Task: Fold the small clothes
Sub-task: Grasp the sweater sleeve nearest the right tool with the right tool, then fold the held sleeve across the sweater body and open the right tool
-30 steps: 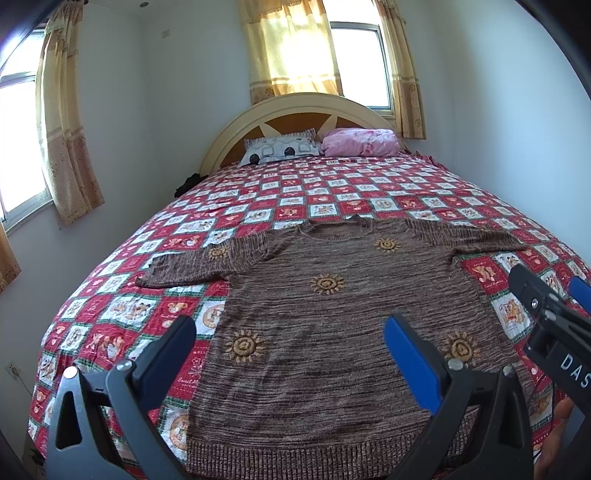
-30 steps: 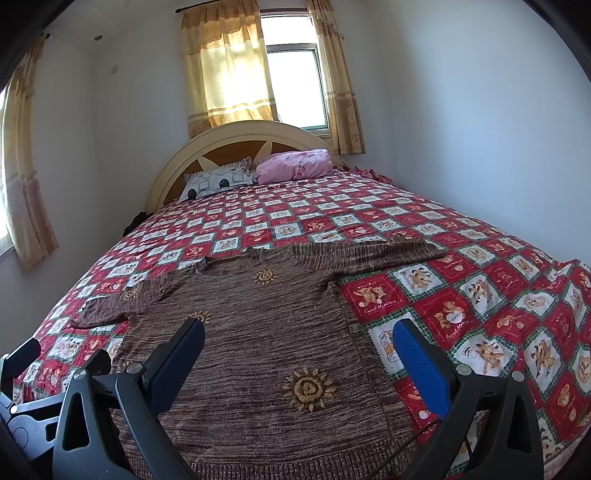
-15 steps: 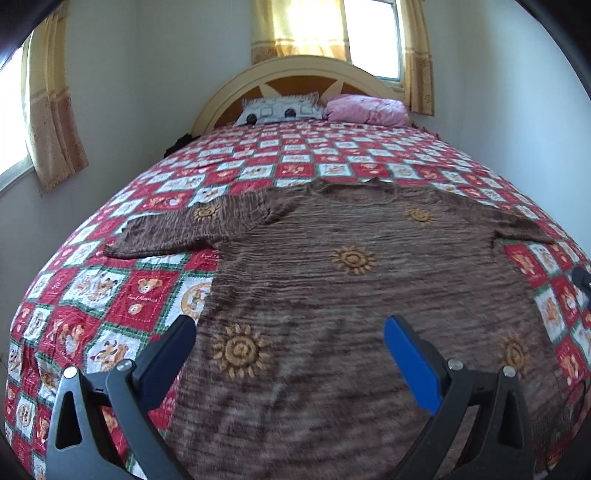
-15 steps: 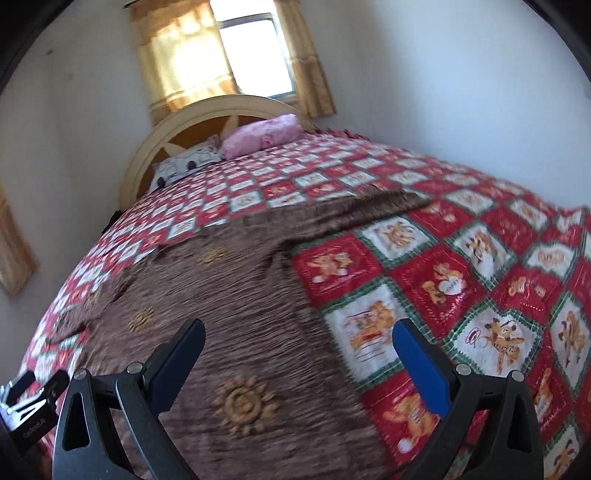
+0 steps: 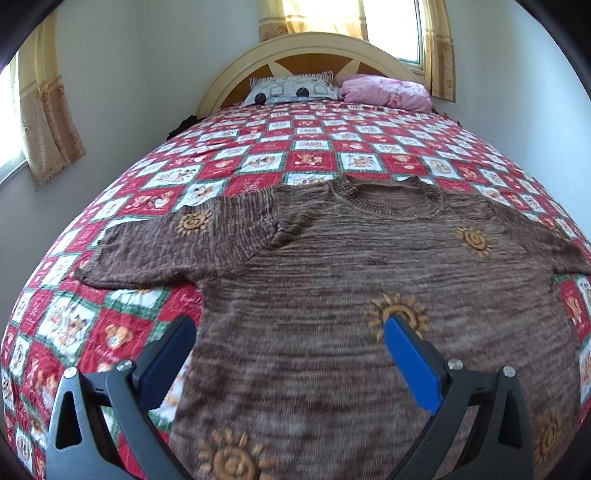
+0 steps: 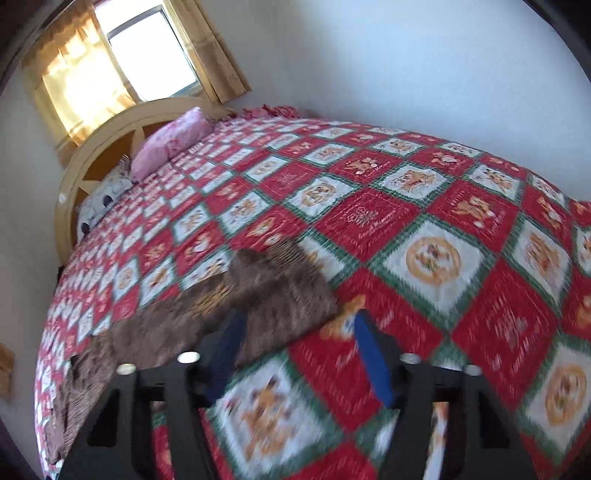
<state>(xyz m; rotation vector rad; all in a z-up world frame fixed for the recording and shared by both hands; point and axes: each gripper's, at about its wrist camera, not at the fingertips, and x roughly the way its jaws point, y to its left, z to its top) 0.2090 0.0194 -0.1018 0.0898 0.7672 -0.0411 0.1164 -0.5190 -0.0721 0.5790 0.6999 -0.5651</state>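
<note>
My red-and-white checked quilt [image 5: 314, 162] carries the brown knit sweater [image 5: 332, 280], spread flat with orange embroidered suns, beneath my wide-open left claw [image 5: 288, 354]; my right claw [image 6: 295, 354] gapes wide by its ribbed sleeve [image 6: 280, 291].

Bright daylight through yellow-curtained window [image 5: 354, 22] behind headboard, glass blown out. Soft shadows only. Strong fisheye bending, dark corner vignette. Right wrist view tilted, motion-smeared; red-and-white checkered patterned quilt [image 6: 424, 258] sharpest mid-frame.
</note>
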